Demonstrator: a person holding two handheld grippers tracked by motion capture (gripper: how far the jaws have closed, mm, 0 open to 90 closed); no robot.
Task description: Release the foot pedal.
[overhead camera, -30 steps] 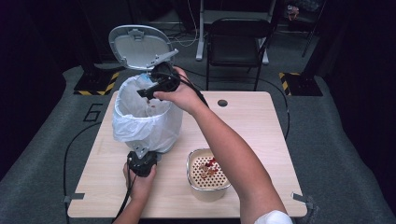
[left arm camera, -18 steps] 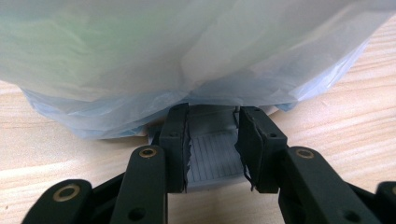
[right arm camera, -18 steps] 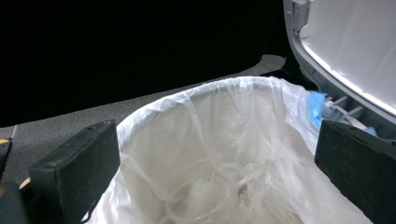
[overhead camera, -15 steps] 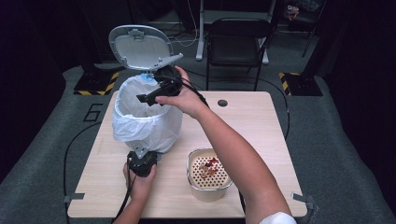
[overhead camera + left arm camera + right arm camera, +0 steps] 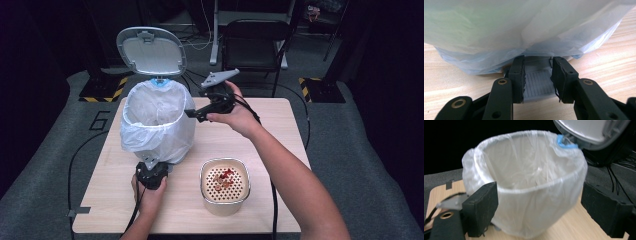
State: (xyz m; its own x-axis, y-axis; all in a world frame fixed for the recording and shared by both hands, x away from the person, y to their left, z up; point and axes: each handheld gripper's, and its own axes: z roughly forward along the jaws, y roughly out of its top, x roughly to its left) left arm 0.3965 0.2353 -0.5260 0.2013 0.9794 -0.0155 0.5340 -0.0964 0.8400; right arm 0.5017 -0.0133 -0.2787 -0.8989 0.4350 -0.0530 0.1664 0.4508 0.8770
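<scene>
Room: dark studio floor around a pale wooden counter (image 5: 280,150).
Bin: lined pedal bin (image 5: 157,125), lid (image 5: 150,50) up, sits just ahead of the left hand-held gripper (image 5: 151,172).
Left hand-held gripper: pressed onto the grey pedal (image 5: 537,83), pinching it between both jaws, which holds the lid open.
Right hand-held gripper (image 5: 192,113): has come away from over the bin's mouth to its right side, jaws spread, nothing between them; they opened wide, then eased in slightly.
Strainer cup (image 5: 225,185): near the right forearm, food scraps inside.
Meaning: one drop looks finished; the cup's scraps probably go next.
</scene>
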